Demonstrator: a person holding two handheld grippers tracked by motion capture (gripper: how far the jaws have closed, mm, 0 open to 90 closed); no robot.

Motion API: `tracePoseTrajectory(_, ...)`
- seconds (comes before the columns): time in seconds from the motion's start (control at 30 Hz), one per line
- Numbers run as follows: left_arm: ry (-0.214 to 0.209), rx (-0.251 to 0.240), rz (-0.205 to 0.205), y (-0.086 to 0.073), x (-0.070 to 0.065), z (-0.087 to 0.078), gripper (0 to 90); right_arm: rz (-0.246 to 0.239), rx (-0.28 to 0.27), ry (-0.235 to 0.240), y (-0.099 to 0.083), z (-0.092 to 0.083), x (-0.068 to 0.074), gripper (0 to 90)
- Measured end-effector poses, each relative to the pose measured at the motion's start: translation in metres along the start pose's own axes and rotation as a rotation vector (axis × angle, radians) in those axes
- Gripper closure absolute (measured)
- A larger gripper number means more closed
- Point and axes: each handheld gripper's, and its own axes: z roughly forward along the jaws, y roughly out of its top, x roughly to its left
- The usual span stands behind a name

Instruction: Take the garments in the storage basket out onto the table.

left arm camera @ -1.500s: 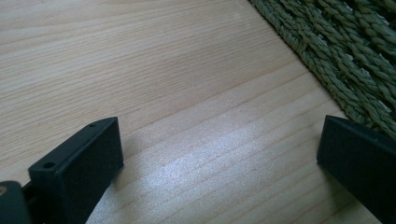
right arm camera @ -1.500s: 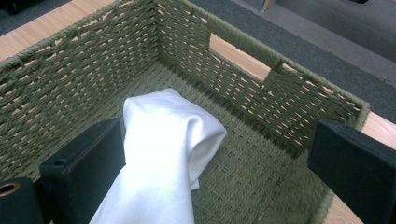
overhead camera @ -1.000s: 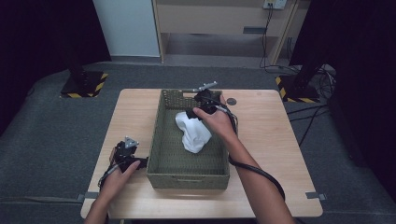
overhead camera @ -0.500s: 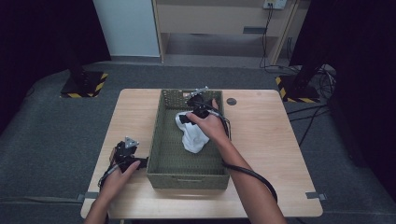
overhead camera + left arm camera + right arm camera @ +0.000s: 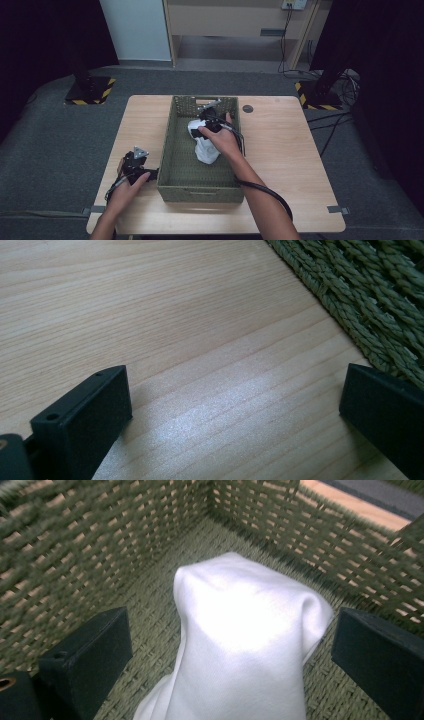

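Note:
A green woven basket (image 5: 172,150) stands in the middle of the wooden table (image 5: 280,150). A crumpled white cloth (image 5: 205,147) lies on its floor. My right gripper (image 5: 202,120) is inside the basket over the cloth's far end. In the right gripper view my right gripper (image 5: 230,660) stands open, its jaws wide on either side of the cloth (image 5: 245,640), not touching it. My left gripper (image 5: 136,162) rests on the table just left of the basket. In the left gripper view my left gripper (image 5: 235,415) is open over bare wood, beside the basket wall (image 5: 370,305).
A small dark round grommet (image 5: 247,108) sits in the table beyond the basket's right corner. Bare wood lies right of the basket. Black stands with striped bases (image 5: 90,92) flank the table on the grey floor, and cables (image 5: 330,125) trail at the right.
My right gripper has moved left and down into the basket and let go of the white cloth, which lies lower and more central. My left gripper has stayed still.

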Motion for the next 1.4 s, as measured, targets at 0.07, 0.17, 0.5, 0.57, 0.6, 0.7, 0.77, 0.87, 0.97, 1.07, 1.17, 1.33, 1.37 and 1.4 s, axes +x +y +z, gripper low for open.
tracePoseTrajectory(0.07, 0.0, 0.0, 0.0, 0.0, 0.0, 0.0, 0.0, 0.0, 0.008, -0.002, -0.001, 0.003, 0.0, 2.9)
tracePoseTrajectory(0.17, 0.0, 0.0, 0.0, 0.0, 0.0, 0.0, 0.0, 0.002, 0.017, -0.01, -0.003, 0.007, -0.002, 2.8)
tracePoseTrajectory(0.5, 0.0, 0.0, 0.0, 0.0, 0.0, 0.0, 0.0, 0.029, 0.062, -0.019, -0.011, 0.022, -0.007, 2.9)
tracePoseTrajectory(0.57, 0.0, 0.0, 0.001, 0.0, 0.0, 0.0, 0.0, 0.031, 0.071, -0.022, -0.012, 0.025, -0.008, 3.1)
tracePoseTrajectory(0.6, 0.0, 0.0, 0.001, 0.0, 0.0, 0.0, 0.0, 0.037, 0.074, -0.023, -0.012, 0.026, -0.009, 2.9)
tracePoseTrajectory(0.7, 0.0, 0.0, 0.0, 0.0, 0.0, 0.0, 0.0, 0.047, 0.081, -0.022, -0.015, 0.03, -0.011, 3.0)
tracePoseTrajectory(0.77, 0.0, 0.0, 0.001, 0.0, 0.0, 0.0, 0.0, 0.056, 0.083, -0.017, -0.017, 0.032, -0.011, 3.1)
tracePoseTrajectory(0.87, -0.001, 0.0, 0.001, 0.0, 0.0, 0.0, 0.0, 0.059, 0.095, -0.016, -0.02, 0.036, -0.012, 3.1)
tracePoseTrajectory(0.97, -0.001, 0.0, 0.001, 0.0, 0.0, 0.0, 0.0, 0.069, 0.098, -0.012, -0.022, 0.038, -0.013, 3.0)
tracePoseTrajectory(1.07, 0.0, 0.0, 0.0, 0.0, 0.0, 0.0, 0.0, 0.068, 0.104, -0.008, -0.023, 0.04, -0.014, 3.1)
tracePoseTrajectory(1.17, -0.001, 0.0, 0.001, 0.0, 0.0, 0.0, 0.0, 0.076, 0.104, -0.006, -0.024, 0.042, -0.016, 3.0)
tracePoseTrajectory(1.33, -0.001, 0.0, 0.001, 0.0, 0.0, 0.0, 0.0, 0.085, 0.115, -0.006, -0.025, 0.046, -0.016, 3.0)
tracePoseTrajectory(1.37, -0.001, 0.0, 0.001, 0.0, 0.0, 0.0, 0.0, 0.084, 0.118, -0.006, -0.025, 0.047, -0.015, 3.0)
tracePoseTrajectory(1.4, -0.001, 0.0, 0.001, 0.0, 0.0, 0.0, 0.0, 0.083, 0.119, -0.006, -0.025, 0.048, -0.015, 3.0)
